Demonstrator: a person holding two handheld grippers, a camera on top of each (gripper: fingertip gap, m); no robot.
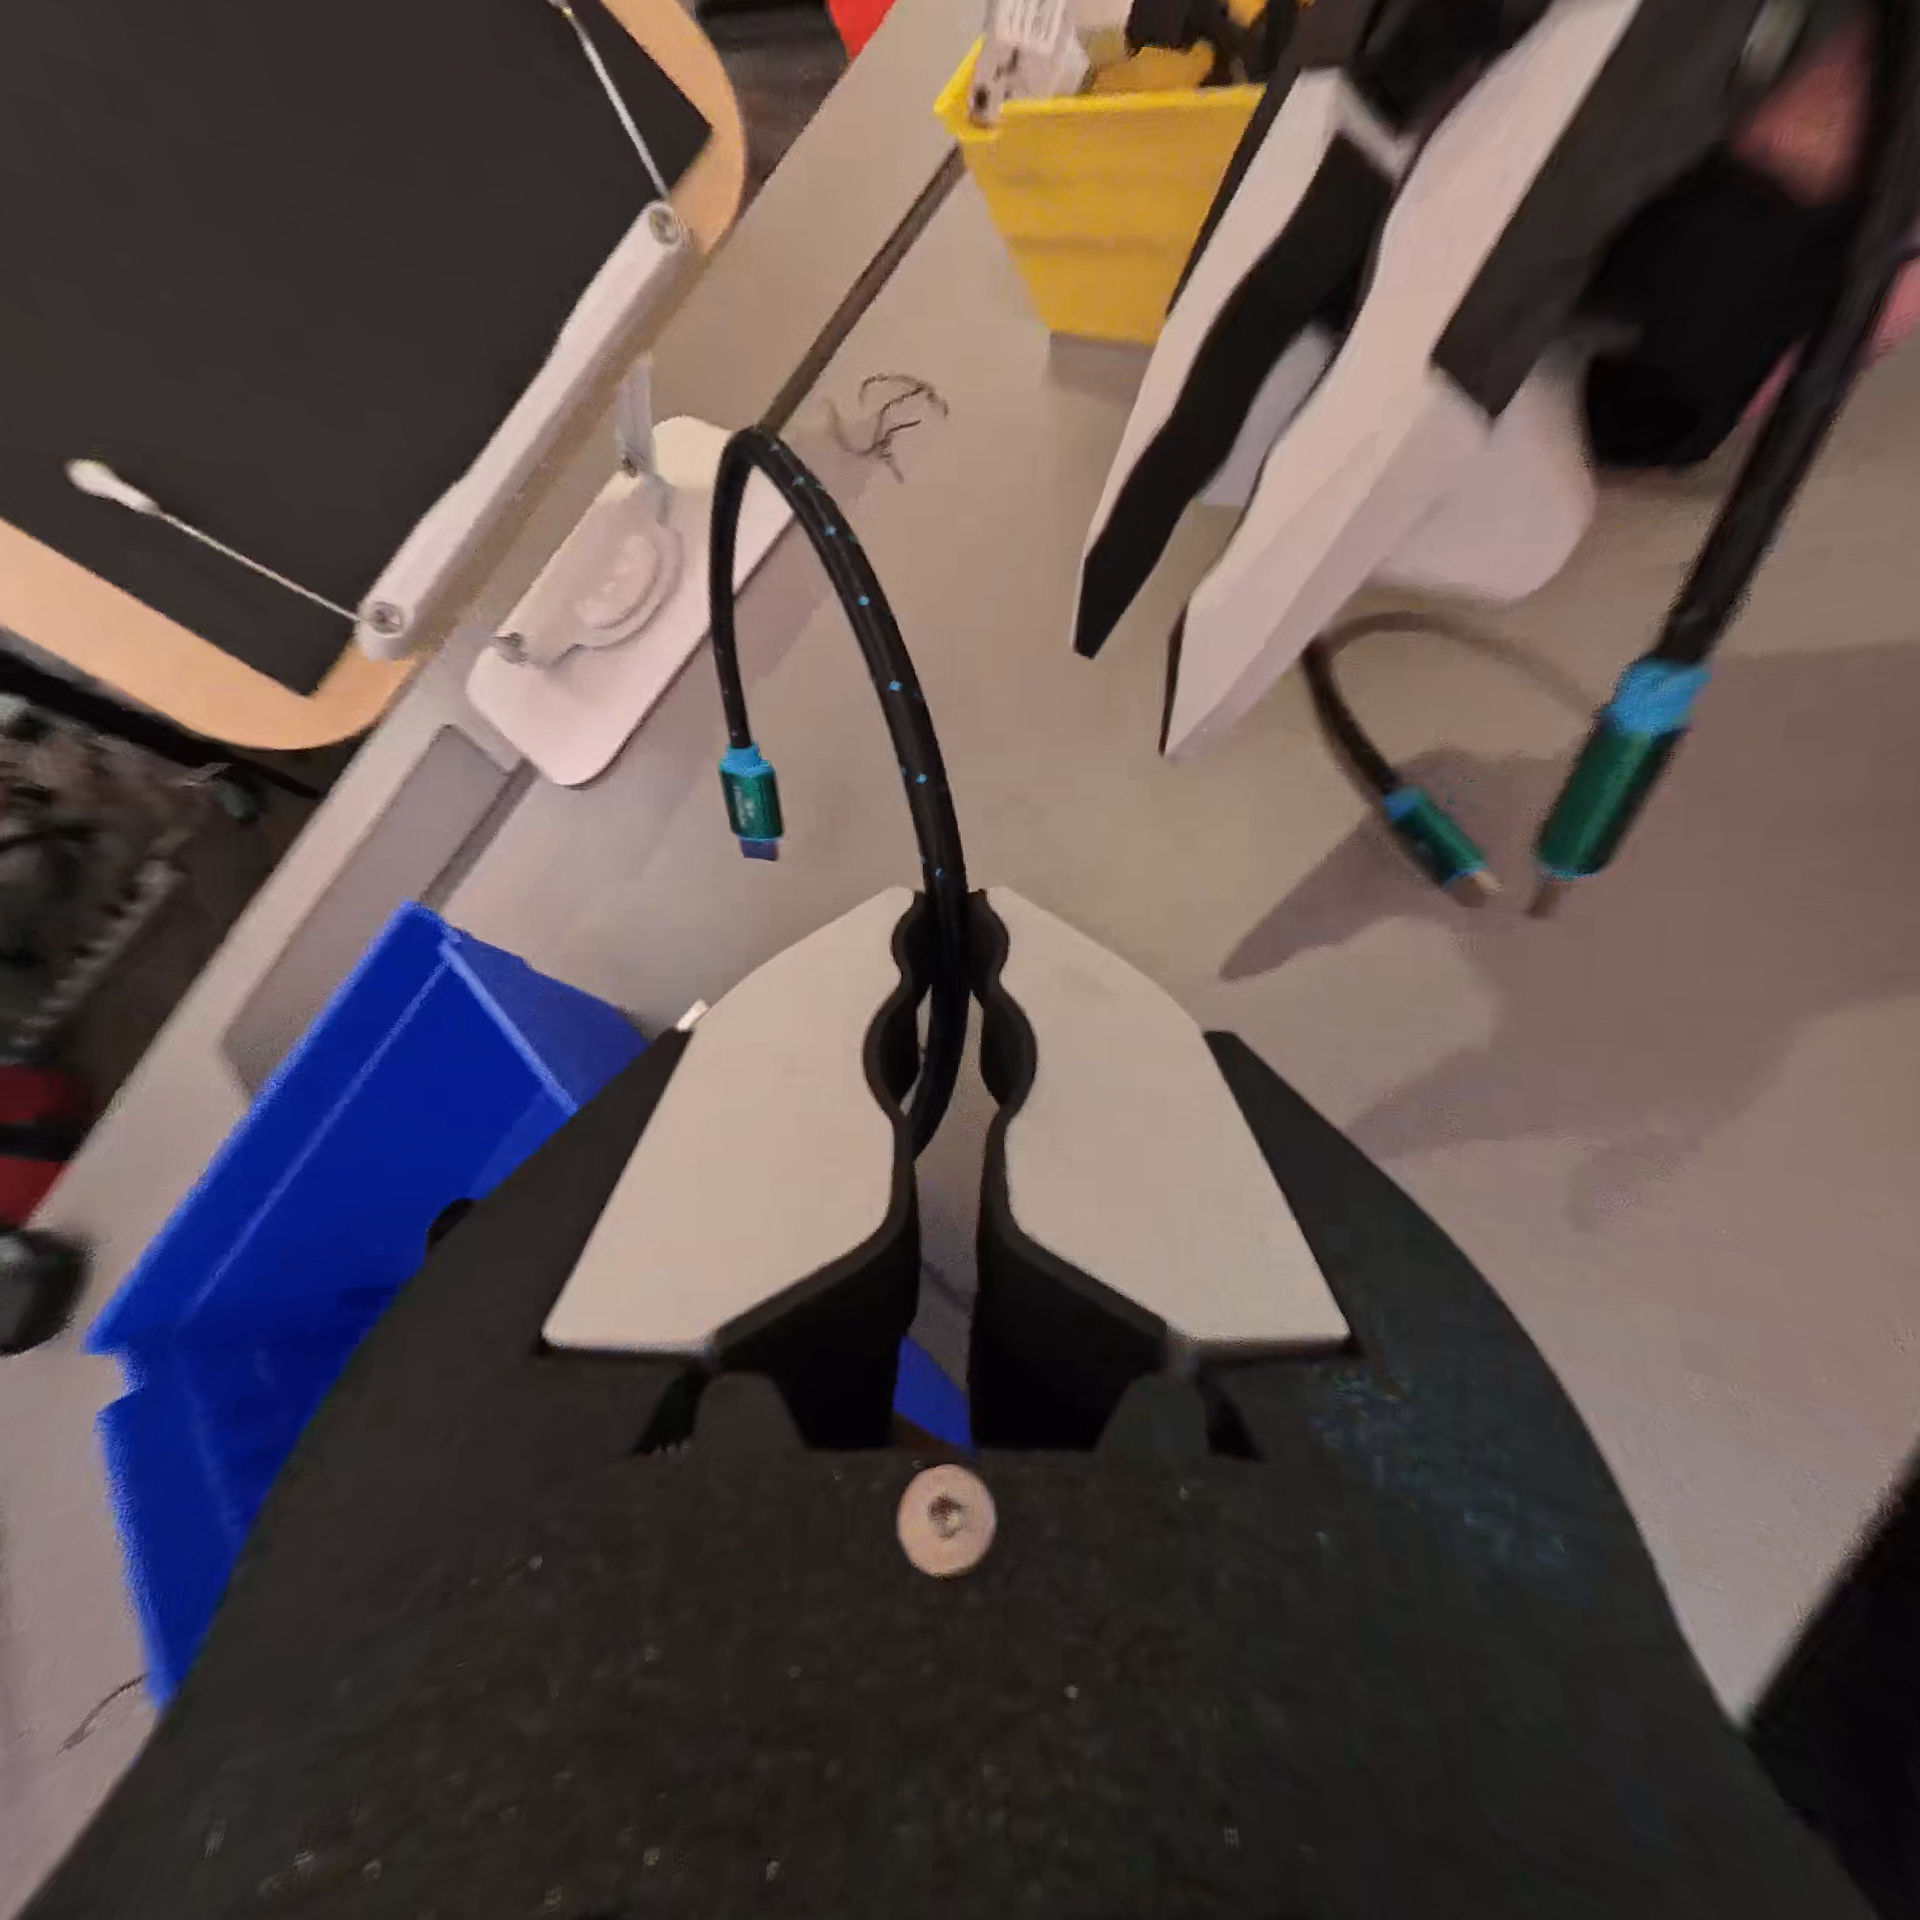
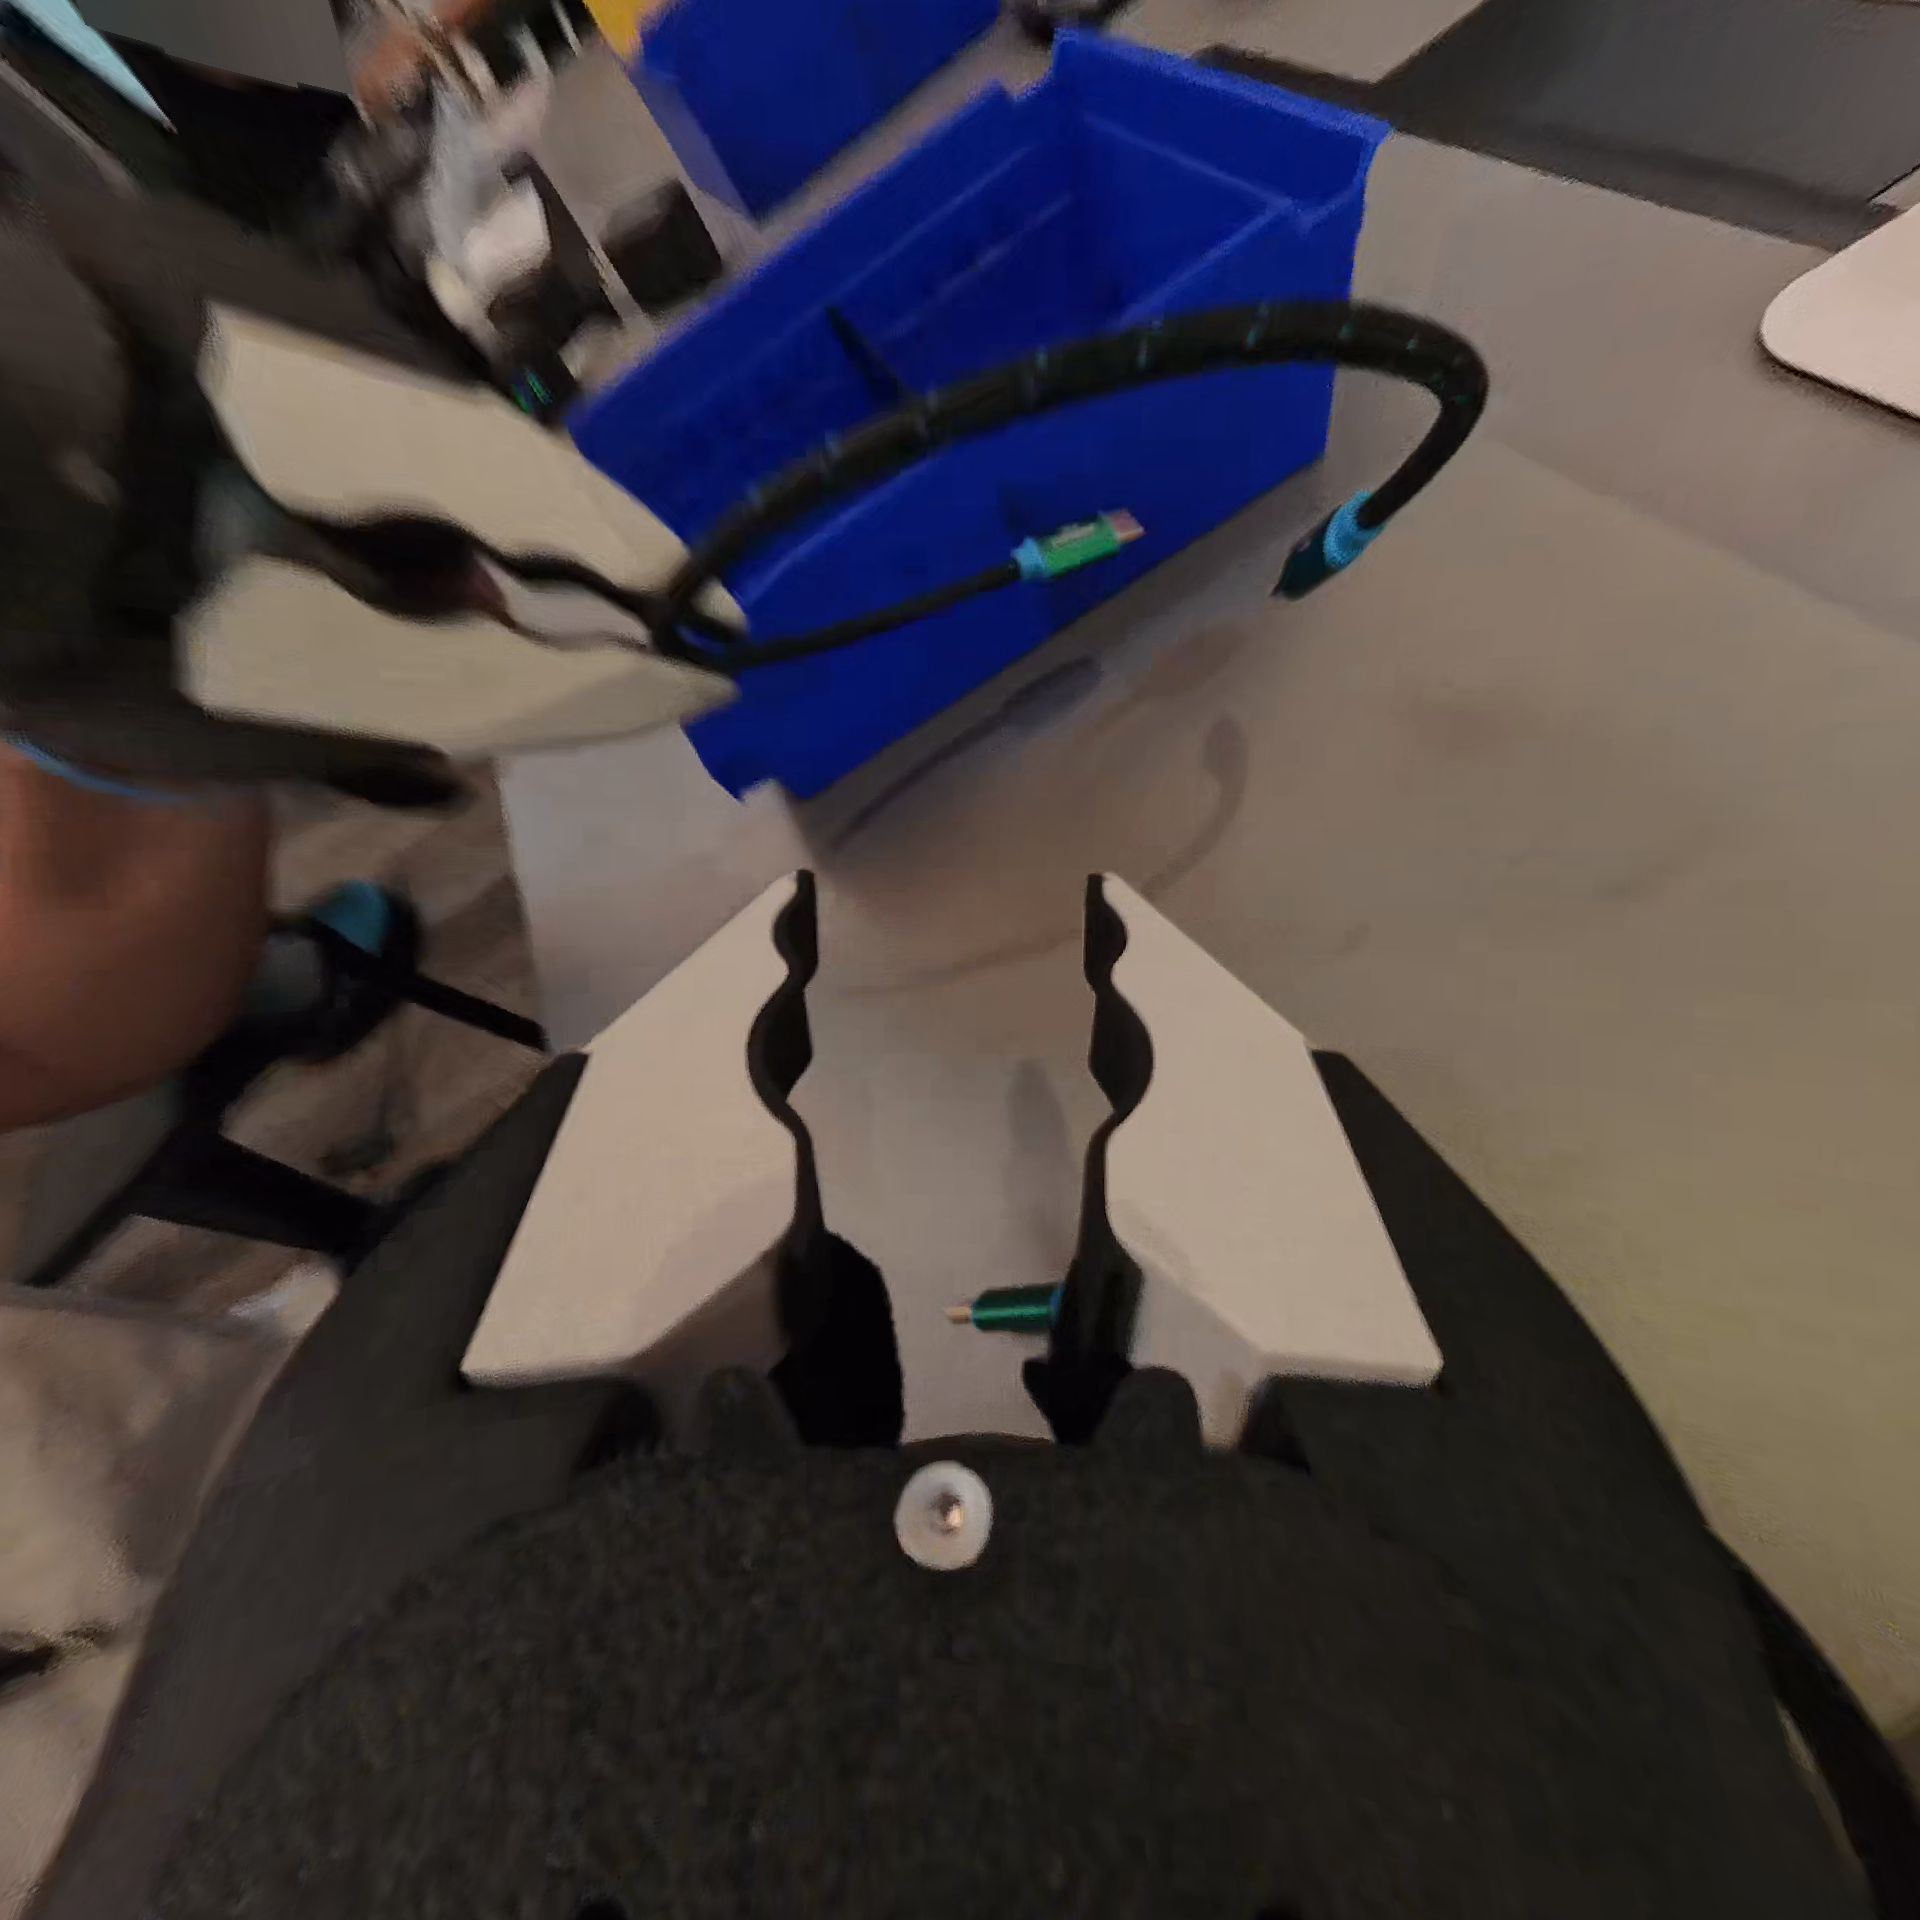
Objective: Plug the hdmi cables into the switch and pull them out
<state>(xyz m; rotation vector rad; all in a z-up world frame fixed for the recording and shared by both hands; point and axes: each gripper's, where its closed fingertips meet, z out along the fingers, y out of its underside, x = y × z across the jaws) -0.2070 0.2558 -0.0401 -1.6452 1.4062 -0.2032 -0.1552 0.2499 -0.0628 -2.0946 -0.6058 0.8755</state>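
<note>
Left wrist view, left gripper [image 1: 945, 904] fingers clamped on black braided hdmi cable [image 1: 883, 665], teal plug [image 1: 750, 795] dangling above grey worktop [image 1: 1455, 1091], blue bin [image 1: 343, 1122] alongside, right gripper [image 2: 951, 894] fingers wide, holding nothing

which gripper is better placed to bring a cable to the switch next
Left, probably. The left gripper is shut on a black braided cable lifted off the table, plug dangling. The right gripper is open and holds nothing. No switch is visible in either view.
</note>
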